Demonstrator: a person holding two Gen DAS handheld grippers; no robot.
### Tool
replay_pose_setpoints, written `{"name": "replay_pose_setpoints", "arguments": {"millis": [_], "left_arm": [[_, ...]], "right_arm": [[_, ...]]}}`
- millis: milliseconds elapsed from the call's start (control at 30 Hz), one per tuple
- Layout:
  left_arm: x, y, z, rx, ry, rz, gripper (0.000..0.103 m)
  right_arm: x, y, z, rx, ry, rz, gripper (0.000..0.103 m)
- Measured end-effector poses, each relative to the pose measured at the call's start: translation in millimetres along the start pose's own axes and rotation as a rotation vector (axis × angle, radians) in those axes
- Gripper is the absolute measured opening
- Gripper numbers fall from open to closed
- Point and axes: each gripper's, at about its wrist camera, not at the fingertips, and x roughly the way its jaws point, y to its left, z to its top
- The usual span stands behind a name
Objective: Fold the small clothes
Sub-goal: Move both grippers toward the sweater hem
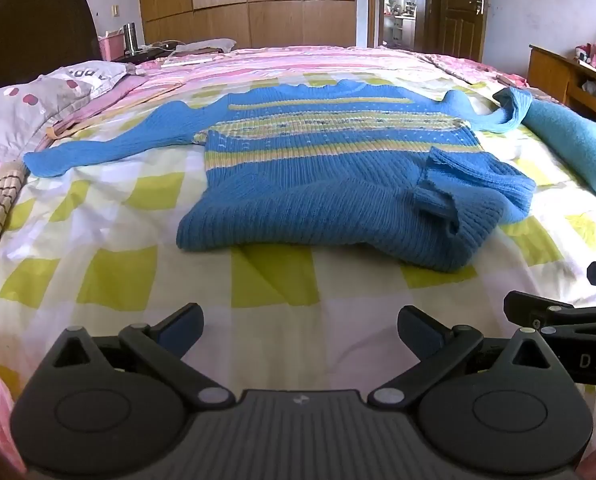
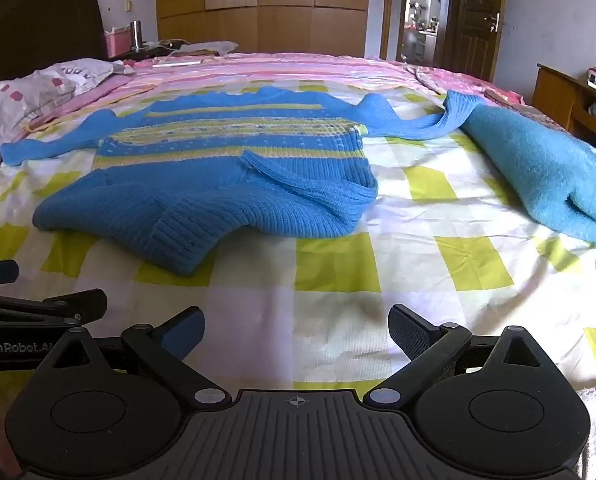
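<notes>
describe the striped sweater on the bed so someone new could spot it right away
On the checked bedspread, mid-bed, lies the sweater, sleeves spread. Unlike the plain teal cloth to its right, it is ribbed blue knit with yellow stripes.

Side-by-side wrist views, sweater (image 1: 330,184) shared

Sweater (image 1: 338,184) on bed (image 1: 277,300); pillow (image 1: 37,108) left, folded cloth (image 1: 574,148) right

- Our left gripper (image 1: 300,326) points downward at a slant; its jaws stand wide apart, with nothing between them
- Our right gripper (image 2: 295,326) is just beside it, tilted the same way; jaws wide, holding nothing
</notes>
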Motion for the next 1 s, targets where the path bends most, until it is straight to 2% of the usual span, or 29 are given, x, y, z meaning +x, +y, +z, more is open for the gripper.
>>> {"name": "replay_pose_setpoints", "arguments": {"millis": [433, 1000], "left_arm": [[-3.1, 3.4, 6.8, -0.025, -0.024, 0.011, 0.103], [-6.5, 23.1, 36.5, -0.062, -0.105, 0.023, 0.103]], "right_arm": [[-4.7, 8.2, 11.7, -0.020, -0.028, 0.000, 0.098], [-2.8, 23.4, 52.6, -0.061, -0.088, 0.027, 0.098]]}}
